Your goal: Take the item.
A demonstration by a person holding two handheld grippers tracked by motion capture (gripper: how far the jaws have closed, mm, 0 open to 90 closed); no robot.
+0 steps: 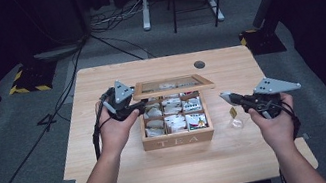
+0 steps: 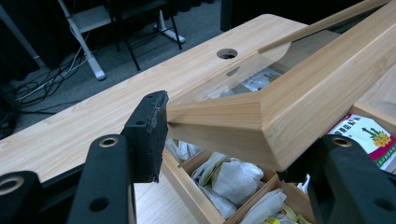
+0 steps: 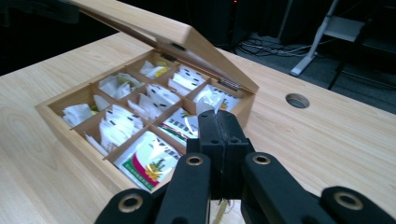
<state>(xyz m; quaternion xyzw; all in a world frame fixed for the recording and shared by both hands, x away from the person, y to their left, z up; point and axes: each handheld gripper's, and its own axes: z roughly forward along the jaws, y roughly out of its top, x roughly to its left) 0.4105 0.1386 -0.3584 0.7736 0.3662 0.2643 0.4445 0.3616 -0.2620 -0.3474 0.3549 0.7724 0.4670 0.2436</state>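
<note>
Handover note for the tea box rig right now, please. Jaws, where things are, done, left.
Left gripper: jaws clamped on the corner of the lid, holding it propped open.
Right gripper: jaws shut on a tea bag's string; its yellow tag hangs to the right of the tea box, above a clear glass.
Done: box opened, one tea bag apparently taken out.
Left: probably lower the bag into the glass, let go, then close the lid. Compartments hold more bags.
</note>
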